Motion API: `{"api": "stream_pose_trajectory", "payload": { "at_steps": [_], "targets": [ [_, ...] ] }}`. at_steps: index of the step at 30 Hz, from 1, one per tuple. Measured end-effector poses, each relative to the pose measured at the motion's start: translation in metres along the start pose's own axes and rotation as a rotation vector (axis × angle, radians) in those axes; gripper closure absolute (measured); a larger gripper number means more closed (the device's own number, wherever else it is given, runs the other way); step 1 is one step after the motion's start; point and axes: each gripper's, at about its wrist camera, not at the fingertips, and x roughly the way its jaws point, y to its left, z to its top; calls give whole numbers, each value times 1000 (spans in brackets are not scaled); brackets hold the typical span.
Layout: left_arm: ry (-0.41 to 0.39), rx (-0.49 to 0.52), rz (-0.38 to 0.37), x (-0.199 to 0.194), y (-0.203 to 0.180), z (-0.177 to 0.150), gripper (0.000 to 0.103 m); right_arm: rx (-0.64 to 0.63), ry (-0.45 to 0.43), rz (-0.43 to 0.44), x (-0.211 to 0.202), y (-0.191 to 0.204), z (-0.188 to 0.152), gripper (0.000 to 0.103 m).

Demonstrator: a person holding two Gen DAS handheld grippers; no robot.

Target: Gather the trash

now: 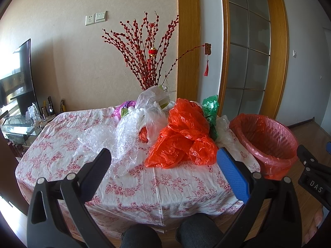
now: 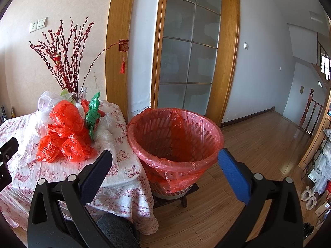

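A heap of plastic trash lies on the flowered tablecloth (image 1: 68, 161): crumpled orange-red bags (image 1: 182, 136) (image 2: 66, 132), clear bubble wrap (image 1: 124, 138), a white bag (image 1: 153, 113), a green bag (image 1: 211, 111) (image 2: 93, 113) and a clear bag (image 2: 105, 132). A basket bin with a red liner (image 1: 266, 136) (image 2: 175, 138) stands on a low stool at the table's right. My left gripper (image 1: 165, 159) is open and empty, held above the table's front part. My right gripper (image 2: 165, 161) is open and empty, in front of the bin.
A glass vase (image 2: 79, 94) of red branches (image 1: 149, 49) stands at the table's back edge by the wall. A wooden-framed glass door (image 2: 190, 47) is behind the bin. Wooden floor (image 2: 258, 144) stretches right. A television (image 1: 18, 76) stands far left. My knees (image 1: 165, 233) are below the table.
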Motion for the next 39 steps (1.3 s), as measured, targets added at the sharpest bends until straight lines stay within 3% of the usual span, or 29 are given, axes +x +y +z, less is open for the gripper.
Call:
{"api": "stream_pose_trajectory", "payload": {
  "at_steps": [39],
  "targets": [
    [6,0,-4,5,2,-6,4,-3,2,-1,1,2,1,2]
  ]
}}
